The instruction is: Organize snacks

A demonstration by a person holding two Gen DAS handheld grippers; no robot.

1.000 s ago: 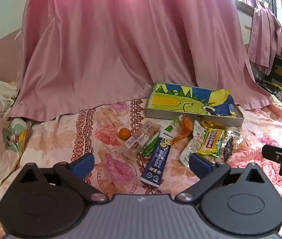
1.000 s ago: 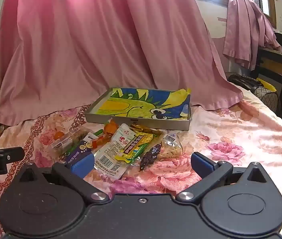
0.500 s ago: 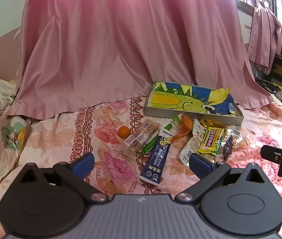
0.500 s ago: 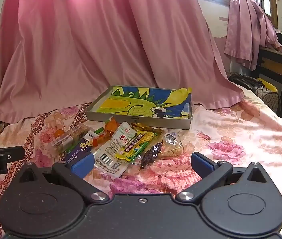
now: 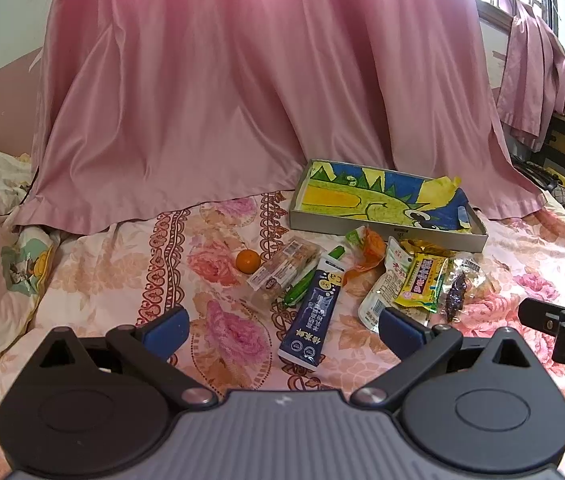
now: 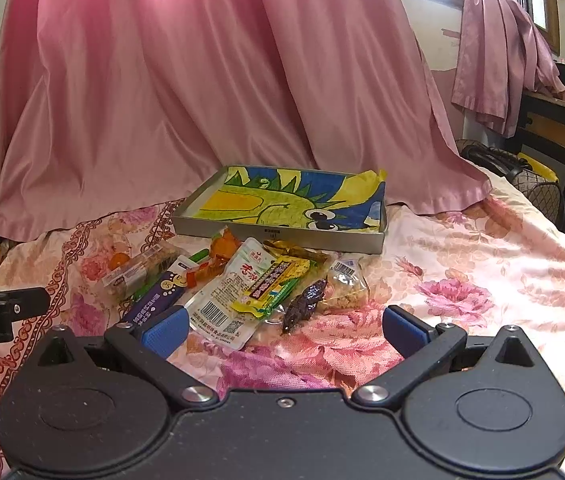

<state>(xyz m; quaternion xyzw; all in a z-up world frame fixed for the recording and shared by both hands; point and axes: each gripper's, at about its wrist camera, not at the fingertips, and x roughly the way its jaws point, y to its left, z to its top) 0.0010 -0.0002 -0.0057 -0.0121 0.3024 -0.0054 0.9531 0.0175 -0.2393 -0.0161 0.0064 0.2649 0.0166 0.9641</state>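
Note:
A pile of snacks lies on the floral bedspread in front of a shallow grey tray (image 5: 386, 236) (image 6: 278, 236) lined with a dinosaur picture. In the pile are a dark blue tube (image 5: 314, 308) (image 6: 158, 296), a small orange fruit (image 5: 248, 261) (image 6: 118, 260), a clear pack of bars (image 5: 282, 270) (image 6: 138, 270), a white packet (image 6: 222, 304), a yellow-green packet (image 5: 422, 282) (image 6: 274, 284) and a dark wrapped sweet (image 6: 304, 306). My left gripper (image 5: 282, 330) is open just short of the blue tube. My right gripper (image 6: 282, 330) is open just short of the white packet. Both hold nothing.
A pink curtain (image 5: 242, 100) (image 6: 202, 80) hangs to the bed behind the tray. A dark cabinet (image 6: 562, 136) and a bag (image 6: 522, 176) stand at the right beyond the bed's edge. A cartoon pillow (image 5: 26, 268) lies at the left.
Both grippers have drifted slightly; the snack pile sits a little higher and more central in each view. Jaws stay open. No snack has moved.

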